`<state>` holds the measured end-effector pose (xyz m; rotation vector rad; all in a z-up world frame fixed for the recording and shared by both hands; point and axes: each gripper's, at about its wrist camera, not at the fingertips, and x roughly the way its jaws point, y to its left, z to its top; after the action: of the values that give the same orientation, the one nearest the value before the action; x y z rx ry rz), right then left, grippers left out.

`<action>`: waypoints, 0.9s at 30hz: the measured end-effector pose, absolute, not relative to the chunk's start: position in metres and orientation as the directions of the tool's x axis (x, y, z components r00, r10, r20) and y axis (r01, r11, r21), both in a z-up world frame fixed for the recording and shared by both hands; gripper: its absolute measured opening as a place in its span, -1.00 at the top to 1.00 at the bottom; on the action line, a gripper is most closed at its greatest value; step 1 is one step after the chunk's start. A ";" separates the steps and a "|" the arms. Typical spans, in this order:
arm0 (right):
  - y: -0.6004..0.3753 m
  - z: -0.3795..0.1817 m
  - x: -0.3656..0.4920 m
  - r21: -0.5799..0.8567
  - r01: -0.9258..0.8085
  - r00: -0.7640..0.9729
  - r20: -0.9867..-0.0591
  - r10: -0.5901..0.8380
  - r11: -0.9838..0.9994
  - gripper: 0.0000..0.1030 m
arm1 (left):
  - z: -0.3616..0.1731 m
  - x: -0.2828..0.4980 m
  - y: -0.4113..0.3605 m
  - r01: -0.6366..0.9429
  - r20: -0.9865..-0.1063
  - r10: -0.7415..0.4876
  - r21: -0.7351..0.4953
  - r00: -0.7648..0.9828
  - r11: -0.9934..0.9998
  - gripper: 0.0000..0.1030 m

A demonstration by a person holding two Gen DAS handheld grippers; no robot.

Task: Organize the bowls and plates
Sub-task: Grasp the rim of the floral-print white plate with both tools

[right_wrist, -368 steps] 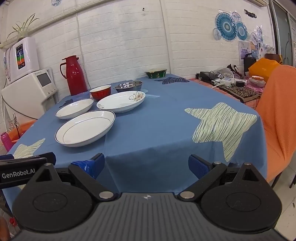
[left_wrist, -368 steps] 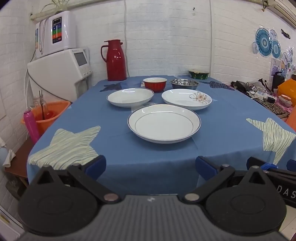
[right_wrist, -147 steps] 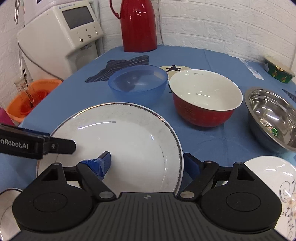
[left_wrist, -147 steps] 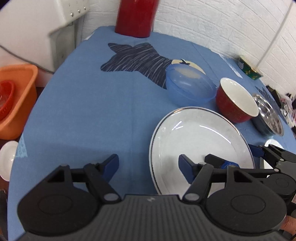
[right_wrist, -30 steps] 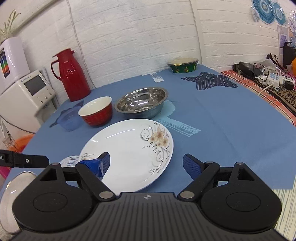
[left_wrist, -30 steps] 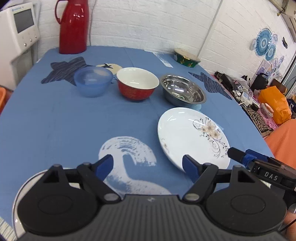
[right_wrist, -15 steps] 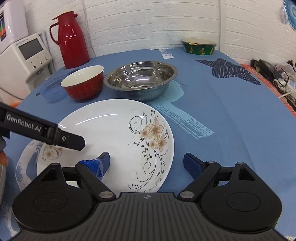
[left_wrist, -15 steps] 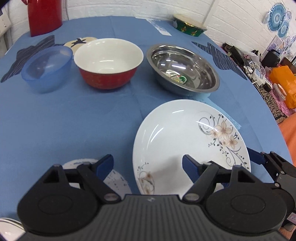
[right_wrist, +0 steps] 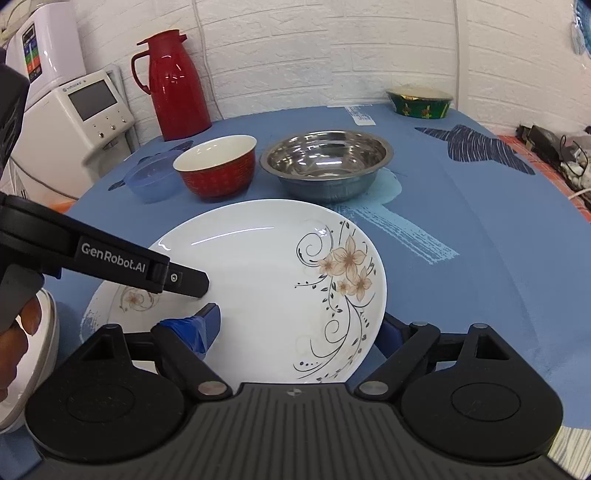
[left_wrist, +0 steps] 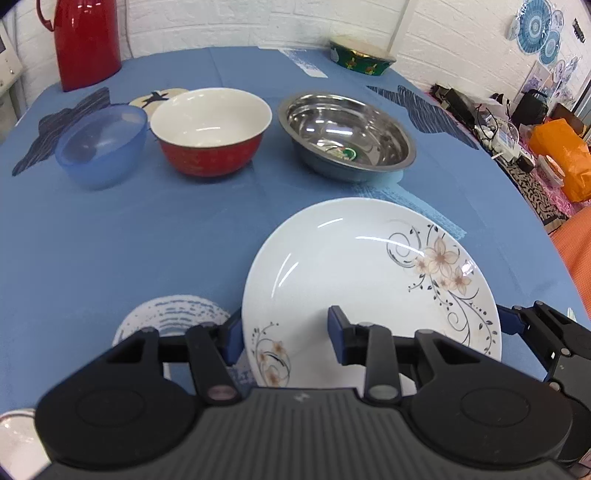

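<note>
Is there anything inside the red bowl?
No, in the left wrist view the red bowl shows only its bare white inside.

Red thermos jug [right_wrist: 173, 85] at the bench's far edge; white appliance with screen [right_wrist: 88, 114] beside it; blue star-patterned tablecloth [left_wrist: 147, 236].

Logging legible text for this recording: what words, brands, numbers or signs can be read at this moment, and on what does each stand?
"GenRobot.AI": white lettering on the black side of the left gripper, seen in the right wrist view.
White water dispenser: small print above its screen, too small to read.
White appliance on top of it: coloured panel markings, unreadable.
White paper label on the tablecloth: print too blurred to read.
Wall sign at far right of the left wrist view: unreadable.
</note>
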<state>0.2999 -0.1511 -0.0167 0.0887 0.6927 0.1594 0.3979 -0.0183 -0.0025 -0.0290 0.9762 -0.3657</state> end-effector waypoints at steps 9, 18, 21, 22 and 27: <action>-0.099 0.026 0.260 0.154 -0.210 0.795 -0.548 0.261 0.965 -0.45 | 0.045 0.341 0.048 0.227 -0.746 -0.290 -0.189 0.600 0.955 0.35; -0.010 0.024 0.239 0.202 -0.393 0.721 -0.538 0.437 0.897 -0.45 | 0.050 0.269 0.147 0.044 -0.730 -0.134 -0.141 0.670 0.989 0.36; 0.015 0.017 0.235 0.207 -0.435 0.685 -0.555 0.472 0.876 -0.45 | 0.043 0.254 0.174 -0.014 -0.737 -0.101 -0.149 0.669 0.989 0.37; 0.022 0.015 0.233 0.207 -0.446 0.675 -0.561 0.479 0.871 -0.45 | 0.040 0.248 0.183 -0.030 -0.738 -0.094 -0.153 0.668 0.988 0.37; 0.042 0.005 0.229 0.203 -0.465 0.637 -0.599 0.485 0.862 -0.45 | 0.023 0.235 0.206 -0.072 -0.746 -0.093 -0.185 0.659 0.980 0.37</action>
<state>0.2290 0.0417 0.0047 0.0311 0.6935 0.5421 0.2354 0.2059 0.0234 -0.2060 0.8526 -0.0123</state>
